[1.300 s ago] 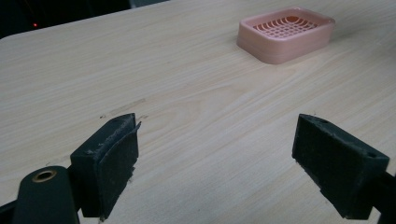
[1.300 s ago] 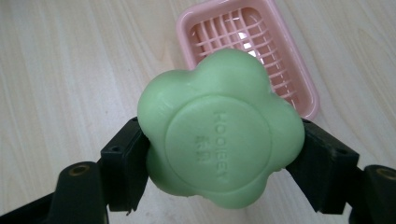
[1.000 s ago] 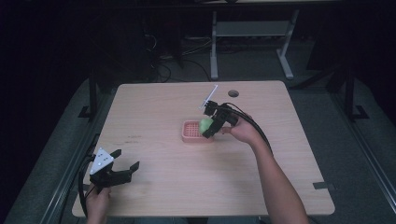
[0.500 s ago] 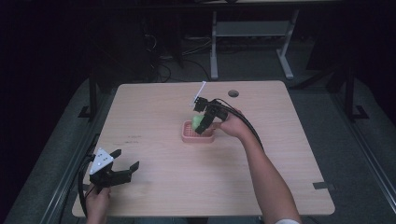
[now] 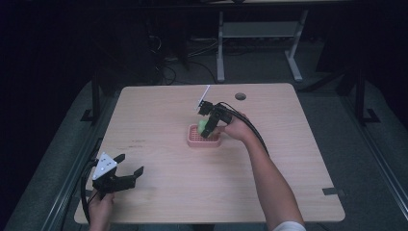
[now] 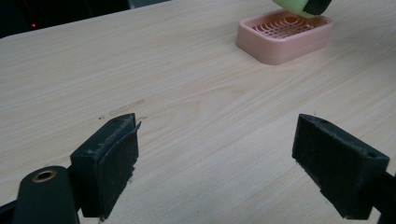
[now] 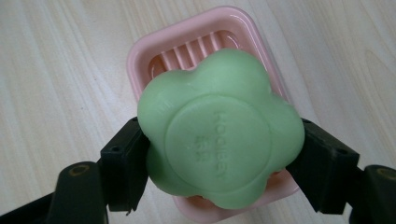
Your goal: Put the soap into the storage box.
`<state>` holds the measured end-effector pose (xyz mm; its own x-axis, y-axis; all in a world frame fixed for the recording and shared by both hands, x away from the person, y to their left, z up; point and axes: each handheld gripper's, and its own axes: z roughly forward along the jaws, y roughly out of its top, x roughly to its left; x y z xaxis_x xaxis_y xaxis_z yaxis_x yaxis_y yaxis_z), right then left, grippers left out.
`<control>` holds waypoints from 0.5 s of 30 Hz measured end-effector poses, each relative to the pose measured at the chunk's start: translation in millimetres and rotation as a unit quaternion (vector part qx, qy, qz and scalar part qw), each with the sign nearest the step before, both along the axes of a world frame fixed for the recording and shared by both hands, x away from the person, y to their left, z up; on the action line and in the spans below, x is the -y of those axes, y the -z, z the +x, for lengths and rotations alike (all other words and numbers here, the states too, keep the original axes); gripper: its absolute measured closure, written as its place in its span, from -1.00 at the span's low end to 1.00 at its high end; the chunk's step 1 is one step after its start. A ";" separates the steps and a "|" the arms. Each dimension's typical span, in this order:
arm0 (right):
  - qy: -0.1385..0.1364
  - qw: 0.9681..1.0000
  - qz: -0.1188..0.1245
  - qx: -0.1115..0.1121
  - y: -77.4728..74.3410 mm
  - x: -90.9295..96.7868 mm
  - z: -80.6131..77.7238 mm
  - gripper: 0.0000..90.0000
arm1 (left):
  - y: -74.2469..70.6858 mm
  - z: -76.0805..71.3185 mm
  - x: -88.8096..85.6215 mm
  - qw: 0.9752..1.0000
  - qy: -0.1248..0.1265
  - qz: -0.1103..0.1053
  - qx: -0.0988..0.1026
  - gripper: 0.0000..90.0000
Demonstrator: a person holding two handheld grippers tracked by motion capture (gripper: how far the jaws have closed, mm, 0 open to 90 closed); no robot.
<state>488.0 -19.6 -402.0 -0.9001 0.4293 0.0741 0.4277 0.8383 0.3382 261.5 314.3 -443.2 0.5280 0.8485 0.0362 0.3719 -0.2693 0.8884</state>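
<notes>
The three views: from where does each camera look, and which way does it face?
High view: above the person's side, facing forward and down on the table; both forearms, the left gripper and right gripper show.
Left gripper view: low over the table, looking along its open jaws toward the pink soap dish.
Right gripper view: looking down past its jaws, shut on the green soap, above the dish.
All three views share the dish and the soap.
</notes>
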 end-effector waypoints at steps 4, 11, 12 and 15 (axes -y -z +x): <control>0.002 1.000 -0.001 -0.005 3.6 -3.0 1.3 -0.41 | -0.1 0.0 0.3 1.000 0.000 -0.001 0.001 -0.68; 0.005 1.000 -0.012 -0.006 10.1 -8.2 2.2 -0.41 | -0.3 -0.1 0.0 1.000 0.000 0.000 0.001 -0.68; 0.005 1.000 -0.016 -0.008 11.5 -8.7 3.3 -0.41 | -0.2 0.1 -0.3 1.000 0.001 0.000 0.000 -0.68; 0.008 1.000 -0.020 -0.011 13.2 -8.5 4.3 -0.41 | -0.2 0.2 -0.4 1.000 0.001 0.001 0.001 -0.68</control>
<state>492.3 -11.2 -415.2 -0.8913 0.4470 0.0758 0.4483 0.8439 0.2946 261.7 314.7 -443.0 0.5289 0.8479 0.0382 0.3700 -0.2708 0.8887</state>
